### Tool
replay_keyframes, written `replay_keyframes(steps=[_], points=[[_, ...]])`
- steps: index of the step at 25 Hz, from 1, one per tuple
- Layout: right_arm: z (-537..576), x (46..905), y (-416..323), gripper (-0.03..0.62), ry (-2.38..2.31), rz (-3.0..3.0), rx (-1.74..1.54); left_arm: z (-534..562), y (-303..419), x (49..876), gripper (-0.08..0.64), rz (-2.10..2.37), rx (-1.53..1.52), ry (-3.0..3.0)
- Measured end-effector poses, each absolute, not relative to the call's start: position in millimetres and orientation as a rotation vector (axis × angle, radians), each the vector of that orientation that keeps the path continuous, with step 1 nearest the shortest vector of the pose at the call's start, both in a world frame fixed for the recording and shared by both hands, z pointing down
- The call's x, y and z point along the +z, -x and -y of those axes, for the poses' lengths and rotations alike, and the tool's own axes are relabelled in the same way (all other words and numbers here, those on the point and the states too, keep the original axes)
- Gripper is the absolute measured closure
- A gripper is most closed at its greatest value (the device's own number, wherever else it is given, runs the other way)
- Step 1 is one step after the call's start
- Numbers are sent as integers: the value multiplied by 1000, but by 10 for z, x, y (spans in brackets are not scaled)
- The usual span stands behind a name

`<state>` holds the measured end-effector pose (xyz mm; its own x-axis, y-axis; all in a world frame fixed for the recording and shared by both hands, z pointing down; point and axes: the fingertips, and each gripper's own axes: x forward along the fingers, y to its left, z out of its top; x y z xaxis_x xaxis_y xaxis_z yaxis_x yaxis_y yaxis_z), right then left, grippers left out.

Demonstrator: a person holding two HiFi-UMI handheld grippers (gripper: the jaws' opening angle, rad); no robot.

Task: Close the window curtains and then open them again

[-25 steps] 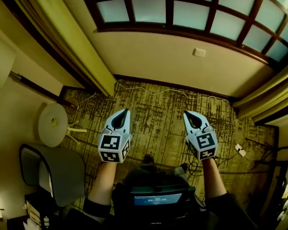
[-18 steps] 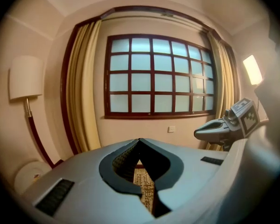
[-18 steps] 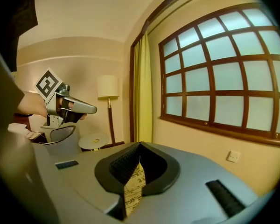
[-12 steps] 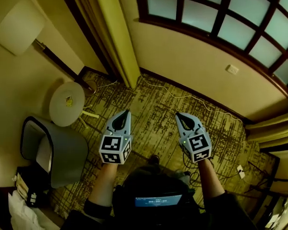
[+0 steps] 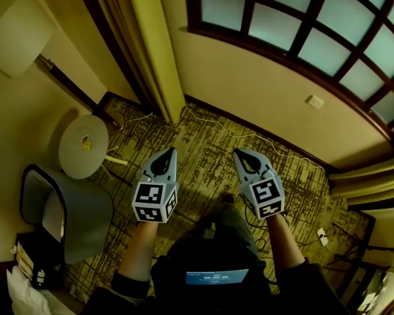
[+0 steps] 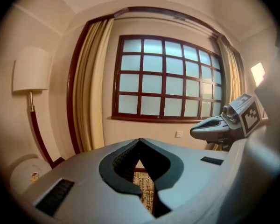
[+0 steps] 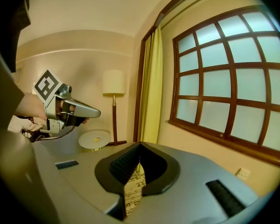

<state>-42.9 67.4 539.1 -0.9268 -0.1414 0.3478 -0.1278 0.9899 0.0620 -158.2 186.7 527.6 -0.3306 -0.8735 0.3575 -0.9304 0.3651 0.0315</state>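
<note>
Head view first: the left gripper and right gripper are held out side by side over the patterned carpet, well short of the wall. The window stands fully uncovered. The left curtain hangs bunched at its far-left edge, and the right curtain is gathered at the right. Neither gripper touches fabric.

Over to the left gripper view: jaws pressed together at the tips, nothing between them, only carpet showing through the slot behind. Both curtains frame the bare panes ahead, and the right gripper floats in at the right edge.

Now the right gripper view: jaws closed too, bar a sliver, and empty. It looks toward the left curtain, with a floor lamp just beside it and the left gripper at the left.

My read: with both curtains drawn back and no grip taken, the closing pull looks not yet begun, though a finished cycle would look the same. If so, everything is left: reach a curtain, clamp it, draw it across, then back.
</note>
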Motion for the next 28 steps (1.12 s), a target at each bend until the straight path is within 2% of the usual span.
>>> replay_keyframes(steps=[20, 28], points=[[957, 5179, 1942, 581, -4, 2841, -58, -100, 2765, 5082, 560, 2390, 242, -1510], [1103, 4967, 2614, 581, 105, 2875, -59, 232, 3301, 4846, 560, 2443, 255, -1482]])
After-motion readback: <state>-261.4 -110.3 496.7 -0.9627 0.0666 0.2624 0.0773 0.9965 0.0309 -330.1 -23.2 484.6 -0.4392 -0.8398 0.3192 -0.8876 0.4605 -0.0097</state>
